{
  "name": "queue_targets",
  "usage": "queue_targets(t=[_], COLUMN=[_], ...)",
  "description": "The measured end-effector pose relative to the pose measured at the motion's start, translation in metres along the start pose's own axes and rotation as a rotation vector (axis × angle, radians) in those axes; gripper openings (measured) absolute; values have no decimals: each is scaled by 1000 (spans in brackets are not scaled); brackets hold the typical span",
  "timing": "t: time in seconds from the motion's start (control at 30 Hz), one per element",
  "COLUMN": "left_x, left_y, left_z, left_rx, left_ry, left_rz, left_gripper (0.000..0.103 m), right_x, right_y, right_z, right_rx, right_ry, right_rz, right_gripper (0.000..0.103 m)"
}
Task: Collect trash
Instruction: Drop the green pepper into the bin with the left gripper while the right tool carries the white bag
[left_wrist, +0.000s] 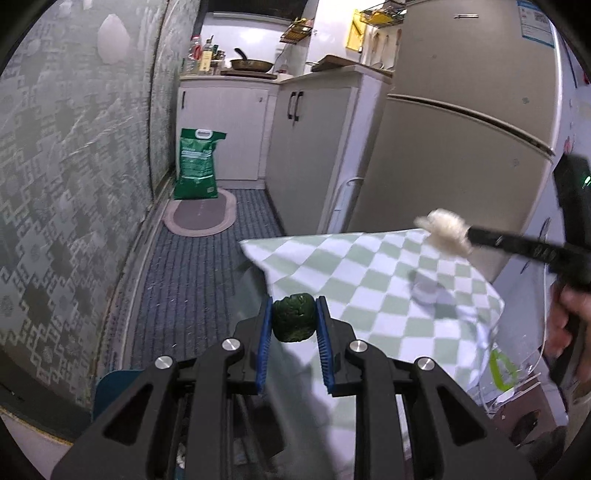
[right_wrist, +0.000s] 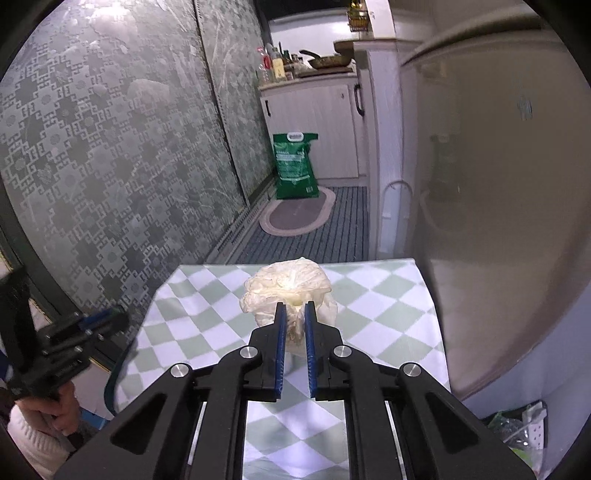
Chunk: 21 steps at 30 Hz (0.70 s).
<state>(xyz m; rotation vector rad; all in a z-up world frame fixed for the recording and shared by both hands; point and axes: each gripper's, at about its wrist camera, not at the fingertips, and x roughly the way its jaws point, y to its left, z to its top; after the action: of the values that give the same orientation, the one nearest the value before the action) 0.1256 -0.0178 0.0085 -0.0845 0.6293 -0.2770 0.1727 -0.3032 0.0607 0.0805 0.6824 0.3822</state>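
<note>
My left gripper is shut on a dark green crumpled ball of trash, held just past the left edge of the table with the green-and-white checked cloth. My right gripper is shut on a crumpled whitish plastic wad, lifted above the cloth. From the left wrist view that wad shows at the tip of the right gripper's black fingers, above the table's far right corner. A hand holds that gripper at the right edge.
A grey fridge stands close behind the table. White cabinets and a green sack on an oval mat are farther back. A patterned wall runs along the left. Carpeted floor lies between. Bagged clutter sits at the lower right.
</note>
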Motion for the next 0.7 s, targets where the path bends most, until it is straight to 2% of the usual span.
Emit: queue_targets(t=[0.17,0.47,0.7], left_x=[0,12,24], left_y=[28,73,104], left_z=[-11,-47,-81], left_rx=[-14,-53,-85], left_ry=[25,127,218], left_rz=[41,93,120], left_gripper=[25,25,25], right_x=[-11,-18,-14], right_y=[14,31,59], right_z=[9,24,31], right_rx=[-15,-20,-47], right_ry=[-28,-58,-63], right_rz=[23,52,77], right_gripper=[10,10,10])
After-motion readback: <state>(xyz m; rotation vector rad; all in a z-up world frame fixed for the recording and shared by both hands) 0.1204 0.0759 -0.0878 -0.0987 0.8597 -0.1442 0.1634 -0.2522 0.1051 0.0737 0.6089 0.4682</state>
